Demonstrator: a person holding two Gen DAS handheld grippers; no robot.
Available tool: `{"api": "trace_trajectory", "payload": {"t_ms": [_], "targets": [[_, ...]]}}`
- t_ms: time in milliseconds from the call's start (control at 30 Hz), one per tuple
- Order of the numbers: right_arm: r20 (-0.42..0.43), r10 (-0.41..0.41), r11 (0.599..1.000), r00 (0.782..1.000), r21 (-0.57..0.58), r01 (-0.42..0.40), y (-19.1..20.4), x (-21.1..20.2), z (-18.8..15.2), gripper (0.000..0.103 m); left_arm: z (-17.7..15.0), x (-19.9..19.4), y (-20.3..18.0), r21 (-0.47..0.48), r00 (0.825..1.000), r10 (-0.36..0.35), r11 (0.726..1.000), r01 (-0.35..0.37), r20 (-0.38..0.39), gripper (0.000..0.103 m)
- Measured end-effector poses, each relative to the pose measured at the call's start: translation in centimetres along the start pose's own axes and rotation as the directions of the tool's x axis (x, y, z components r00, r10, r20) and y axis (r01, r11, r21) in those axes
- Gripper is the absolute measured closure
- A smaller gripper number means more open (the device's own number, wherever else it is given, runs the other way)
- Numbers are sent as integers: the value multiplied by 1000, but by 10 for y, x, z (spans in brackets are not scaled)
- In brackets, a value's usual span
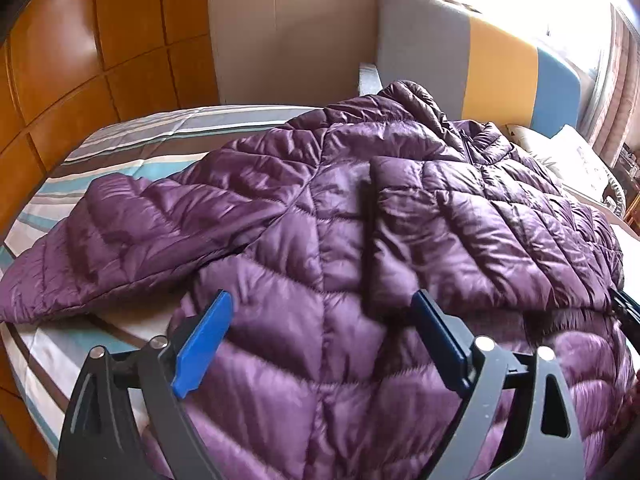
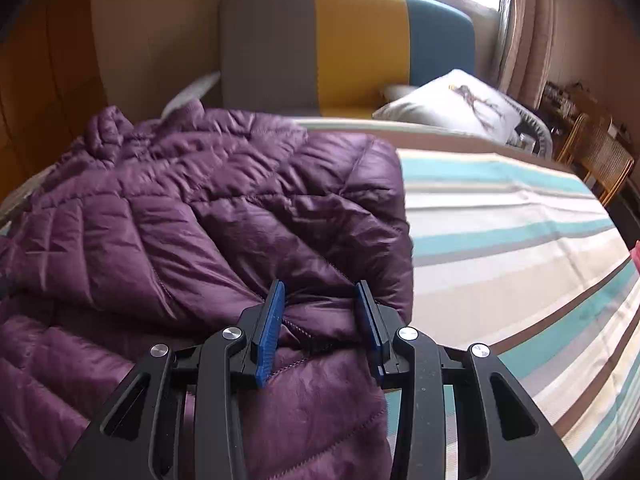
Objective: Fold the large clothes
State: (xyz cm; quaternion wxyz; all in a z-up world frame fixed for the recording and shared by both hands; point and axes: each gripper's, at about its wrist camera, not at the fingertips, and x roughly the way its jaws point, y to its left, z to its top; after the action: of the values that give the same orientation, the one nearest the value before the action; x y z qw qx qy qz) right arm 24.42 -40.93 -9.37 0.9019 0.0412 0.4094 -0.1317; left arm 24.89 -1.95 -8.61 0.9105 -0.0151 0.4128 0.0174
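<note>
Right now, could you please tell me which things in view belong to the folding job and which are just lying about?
Part of the job:
- purple jacket
- left gripper, open above it
- right gripper, shut on a bunched fold

Just lying about:
- striped bedsheet
- pillow
- headboard
- wicker chair

The left gripper [image 1: 320, 316] stood wide open above the purple jacket [image 1: 320, 208], gripping nothing. One sleeve [image 1: 120, 232] lay toward nine o'clock on the striped bed [image 1: 132, 140].
</note>
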Motion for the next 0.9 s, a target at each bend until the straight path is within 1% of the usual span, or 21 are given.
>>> {"api": "trace_trajectory", "payload": {"t_ms": [133, 300, 400, 500, 600, 700, 800, 833, 867, 900], "targets": [[6, -17, 1000, 1000, -16, 17, 4, 1, -1, 66, -6, -11, 17, -28, 1000, -1, 1000, 1, 12, 7], [11, -18, 1000, 1000, -16, 18, 4, 0, -3, 66, -9, -23, 45, -60, 999, 36, 998, -34, 30, 2], [13, -18, 1000, 1000, -15, 18, 4, 0, -3, 66, -11, -29, 72, -110, 997, 72, 992, -67, 35, 2], [12, -20, 1000, 1000, -18, 20, 5, 0, -2, 66, -15, -31, 104, -180, 994, 108, 978, -102, 24, 2], [12, -21, 1000, 1000, -19, 21, 3, -1, -3, 66, -22, -31, 137, -255, 990, 144, 957, -138, 7, 2], [12, -20, 1000, 1000, -19, 21, 3, -1, -3, 66, -30, -30, 171, -334, 984, 178, 927, -171, -9, 2], [12, -21, 1000, 1000, -19, 21, 3, 0, -3, 66, -37, -27, 204, -423, 976, 216, 882, -208, -30, 4], [13, -21, 1000, 1000, -19, 21, 4, 0, -3, 66, -41, -27, 218, -461, 973, 226, 860, -218, -39, 4], [13, -21, 1000, 1000, -19, 21, 4, 0, -3, 66, -44, -27, 227, -488, 971, 233, 843, -225, -45, 6], [13, -22, 1000, 1000, -20, 22, 3, 0, -3, 66, -46, -28, 236, -514, 970, 237, 827, -228, -47, 9]]}}
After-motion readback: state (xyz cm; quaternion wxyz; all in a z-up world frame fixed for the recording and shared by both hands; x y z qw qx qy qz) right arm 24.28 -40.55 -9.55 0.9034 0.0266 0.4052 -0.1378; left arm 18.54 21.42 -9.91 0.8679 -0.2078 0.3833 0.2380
